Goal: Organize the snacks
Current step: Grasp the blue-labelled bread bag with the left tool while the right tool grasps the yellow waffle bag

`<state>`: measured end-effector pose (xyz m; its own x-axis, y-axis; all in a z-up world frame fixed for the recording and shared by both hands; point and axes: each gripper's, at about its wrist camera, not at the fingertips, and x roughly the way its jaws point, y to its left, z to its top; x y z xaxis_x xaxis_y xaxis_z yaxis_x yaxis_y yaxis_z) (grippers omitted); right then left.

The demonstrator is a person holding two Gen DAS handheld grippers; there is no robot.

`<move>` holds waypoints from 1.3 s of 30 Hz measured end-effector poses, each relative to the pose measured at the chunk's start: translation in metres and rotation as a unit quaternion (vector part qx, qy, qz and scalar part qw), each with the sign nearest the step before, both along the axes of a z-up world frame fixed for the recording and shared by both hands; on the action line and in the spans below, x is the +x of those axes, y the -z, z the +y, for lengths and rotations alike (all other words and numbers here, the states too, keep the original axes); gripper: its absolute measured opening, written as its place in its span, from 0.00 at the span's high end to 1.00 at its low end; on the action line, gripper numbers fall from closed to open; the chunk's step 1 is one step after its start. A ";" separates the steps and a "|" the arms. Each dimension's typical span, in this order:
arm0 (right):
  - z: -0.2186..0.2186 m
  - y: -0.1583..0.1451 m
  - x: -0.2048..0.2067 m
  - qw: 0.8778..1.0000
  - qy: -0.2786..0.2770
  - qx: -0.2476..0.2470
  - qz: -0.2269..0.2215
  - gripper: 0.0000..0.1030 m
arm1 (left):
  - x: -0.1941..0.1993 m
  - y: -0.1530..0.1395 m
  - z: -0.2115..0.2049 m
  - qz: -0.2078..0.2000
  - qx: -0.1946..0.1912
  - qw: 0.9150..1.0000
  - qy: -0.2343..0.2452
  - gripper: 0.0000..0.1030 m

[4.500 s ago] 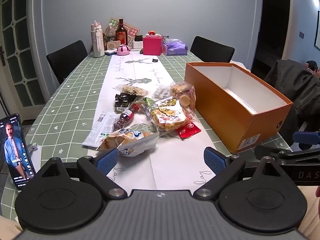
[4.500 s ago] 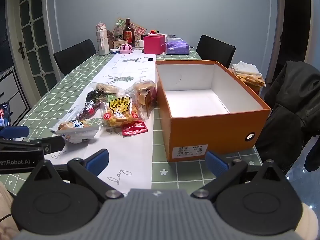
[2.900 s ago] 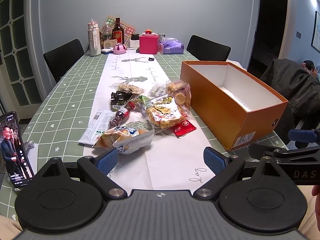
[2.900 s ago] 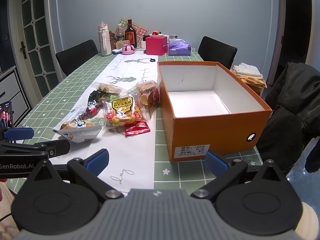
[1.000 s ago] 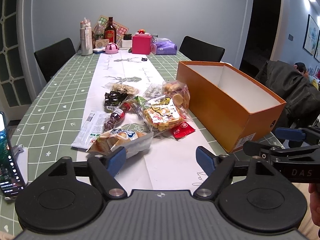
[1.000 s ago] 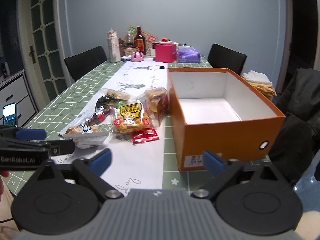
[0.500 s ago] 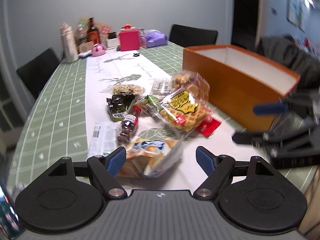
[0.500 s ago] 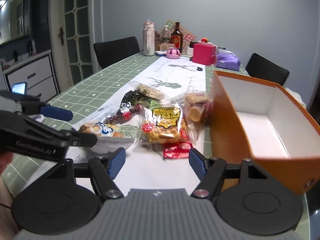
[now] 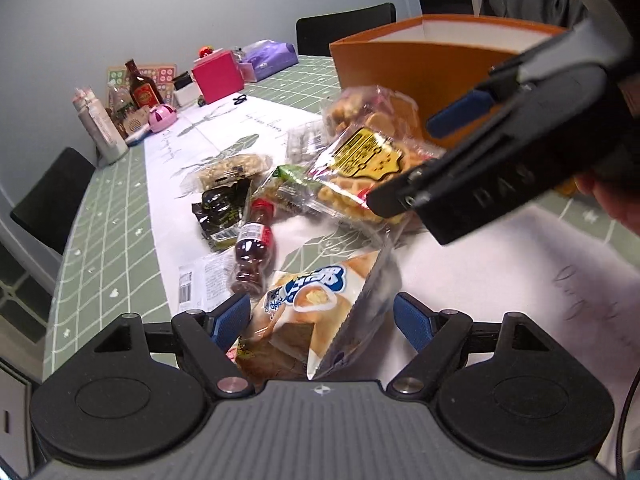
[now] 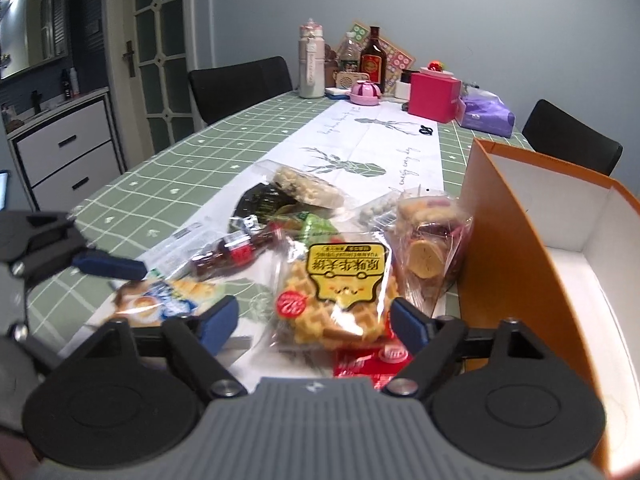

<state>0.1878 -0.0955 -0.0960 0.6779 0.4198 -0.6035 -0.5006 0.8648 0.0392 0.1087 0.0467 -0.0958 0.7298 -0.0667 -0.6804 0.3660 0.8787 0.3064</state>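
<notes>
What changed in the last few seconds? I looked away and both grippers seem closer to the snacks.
Both came forward and down: the left gripper, open, now straddles the bread bag; the right gripper, open, straddles the waffle bag. Nothing is gripped yet. Snack pile and orange box unmoved.

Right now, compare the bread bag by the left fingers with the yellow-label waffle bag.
The bread bag has a blue-and-white label; the waffle bag has a yellow one. The bread bag sits between the left gripper's open fingers; the waffle bag between the right gripper's. Both are clear plastic packs, unboxed.
</notes>
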 end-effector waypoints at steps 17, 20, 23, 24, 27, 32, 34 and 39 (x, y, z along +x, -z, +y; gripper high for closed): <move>0.005 0.038 0.020 1.000 0.006 -0.004 -0.026 0.19 | -0.003 0.015 -0.010 -0.033 0.043 0.999 -0.004 0.23; 0.005 0.038 0.018 0.999 0.006 -0.011 -0.034 0.24 | -0.004 0.014 -0.010 -0.033 0.037 0.999 -0.008 0.26; 0.007 0.039 0.016 0.999 0.003 -0.024 -0.038 0.28 | -0.005 0.014 -0.011 -0.034 0.034 0.999 -0.010 0.29; 0.007 0.039 0.015 0.999 0.002 -0.027 -0.040 0.30 | -0.006 0.014 -0.011 -0.035 0.035 0.999 -0.010 0.29; 0.007 0.039 0.013 0.999 0.000 -0.028 -0.044 0.33 | -0.007 0.014 -0.012 -0.034 0.034 0.999 -0.010 0.30; 0.005 0.031 0.006 0.999 0.001 -0.027 -0.039 0.39 | -0.010 0.008 -0.010 -0.027 0.010 0.999 -0.018 0.33; 0.003 0.026 0.001 0.999 0.000 -0.024 -0.036 0.44 | -0.010 0.006 -0.008 -0.026 -0.001 0.999 -0.026 0.34; -0.004 0.012 -0.012 1.000 -0.006 -0.008 -0.026 0.46 | -0.012 -0.002 -0.006 -0.023 -0.030 0.999 -0.040 0.35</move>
<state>0.1760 -0.0994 -0.1079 0.7034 0.4196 -0.5737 -0.5126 0.8586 -0.0005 0.0965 0.0408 -0.0938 0.7645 -0.0474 -0.6429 0.2816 0.9217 0.2669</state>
